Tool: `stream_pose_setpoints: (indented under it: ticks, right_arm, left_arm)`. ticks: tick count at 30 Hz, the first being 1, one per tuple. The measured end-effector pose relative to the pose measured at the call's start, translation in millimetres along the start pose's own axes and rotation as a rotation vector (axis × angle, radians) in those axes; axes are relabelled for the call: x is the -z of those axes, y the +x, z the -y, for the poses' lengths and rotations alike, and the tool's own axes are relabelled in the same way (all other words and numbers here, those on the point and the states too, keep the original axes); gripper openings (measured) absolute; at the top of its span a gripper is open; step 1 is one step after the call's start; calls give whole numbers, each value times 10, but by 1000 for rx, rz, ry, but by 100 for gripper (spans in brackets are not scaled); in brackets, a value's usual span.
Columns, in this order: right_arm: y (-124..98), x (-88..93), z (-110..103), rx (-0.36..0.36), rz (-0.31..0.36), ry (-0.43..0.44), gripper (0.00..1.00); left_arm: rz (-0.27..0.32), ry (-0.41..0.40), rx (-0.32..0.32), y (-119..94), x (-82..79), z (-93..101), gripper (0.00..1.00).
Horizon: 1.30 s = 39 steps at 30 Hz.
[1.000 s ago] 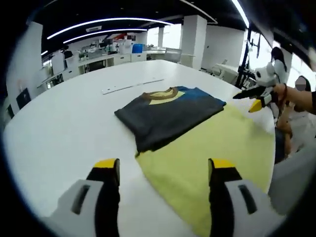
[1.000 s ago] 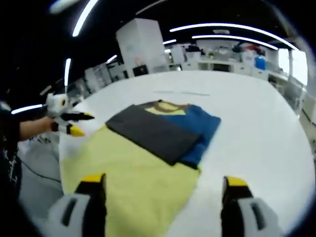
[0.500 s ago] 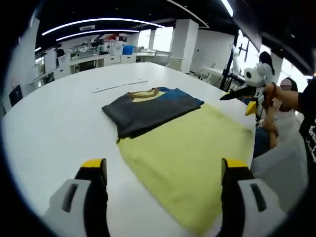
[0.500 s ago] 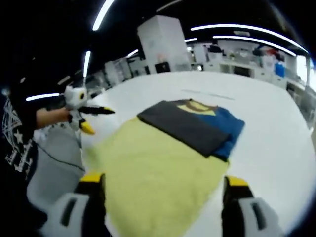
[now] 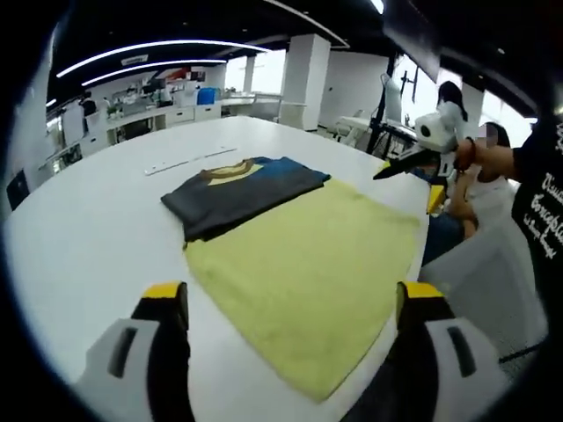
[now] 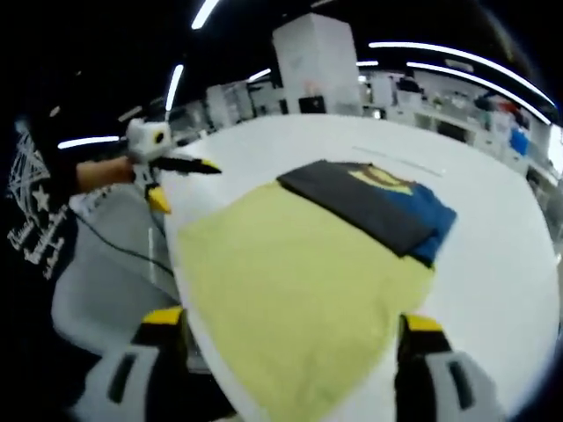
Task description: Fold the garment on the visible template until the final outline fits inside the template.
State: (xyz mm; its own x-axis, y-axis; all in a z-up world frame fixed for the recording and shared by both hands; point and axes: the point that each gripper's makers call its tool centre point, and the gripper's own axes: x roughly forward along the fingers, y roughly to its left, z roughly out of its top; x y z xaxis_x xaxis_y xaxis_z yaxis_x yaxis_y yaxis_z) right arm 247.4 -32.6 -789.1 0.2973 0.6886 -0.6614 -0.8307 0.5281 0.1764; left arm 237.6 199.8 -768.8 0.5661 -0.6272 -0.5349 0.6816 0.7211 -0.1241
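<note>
You are holding both the left gripper (image 5: pixel 290 303) and right gripper (image 6: pixel 286 330) wide open and empty, now pulled back off the white table (image 5: pixel 88 220); the folded garment (image 5: pixel 242 183) is lying at twelve o'clock (overlapping the yellow template's (image 5: pixel 303 264) far edge), so the folding looks finished.

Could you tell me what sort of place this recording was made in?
Probably an open-plan lab or office: a large white table holding a folded garment on a yellow template, ceiling strip lights, and workbenches behind.
</note>
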Motion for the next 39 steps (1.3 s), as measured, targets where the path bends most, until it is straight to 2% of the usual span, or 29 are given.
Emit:
stream_pose_setpoints:
  ticks: [8, 15, 19, 21, 24, 29, 36, 39]
  right_arm:
    - [-63, 161, -140, -2, -11, -3, 93]
    - [-54, 298, -209, -2, -34, -23, 86]
    - [-36, 460, -223, 7, -86, -52, 77]
    - [-29, 505, -230, 7, -97, -53, 71]
    - [-23, 553, -203, 17, -102, -55, 65]
    - [-22, 598, -160, 38, -106, -66, 58]
    - [-12, 733, -70, 66, -148, -99, 46]
    - [-19, 791, -44, 80, -180, -134, 45]
  left_arm:
    - [-14, -1, 32, -44, 168, 167, 82]
    - [-49, 43, 50, -72, 337, 234, 72]
    - [-91, 82, 58, -77, 472, 271, 69]
    - [-104, 90, 59, -75, 518, 274, 63]
    - [-148, 122, 52, -69, 633, 242, 56]
    - [-165, 142, 56, -58, 698, 237, 49]
    - [-197, 180, 65, -24, 785, 257, 42]
    - [-215, 211, 64, -14, 800, 278, 38]
